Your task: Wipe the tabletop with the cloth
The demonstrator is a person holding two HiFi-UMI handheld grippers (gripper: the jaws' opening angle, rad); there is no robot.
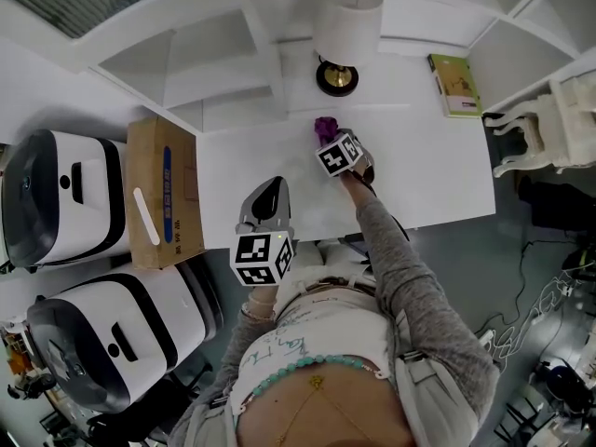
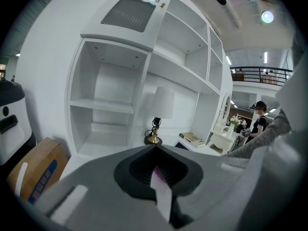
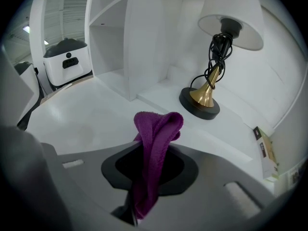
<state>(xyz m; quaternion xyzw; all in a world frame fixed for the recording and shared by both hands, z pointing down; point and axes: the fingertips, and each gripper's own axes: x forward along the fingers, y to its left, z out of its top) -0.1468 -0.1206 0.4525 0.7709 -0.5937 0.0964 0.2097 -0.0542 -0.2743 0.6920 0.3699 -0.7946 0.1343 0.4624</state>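
Right gripper view is showing the right gripper [image 3: 153, 150] clamping the purple cloth [image 3: 157, 126], the left gripper [image 2: 155, 147] pressing its jaws together.

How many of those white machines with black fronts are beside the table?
2. One white machine sits left of the cardboard box; the second machine stands at the head view's lower left. More may be out of frame.

Bright even light; fisheye warp, dark corners.
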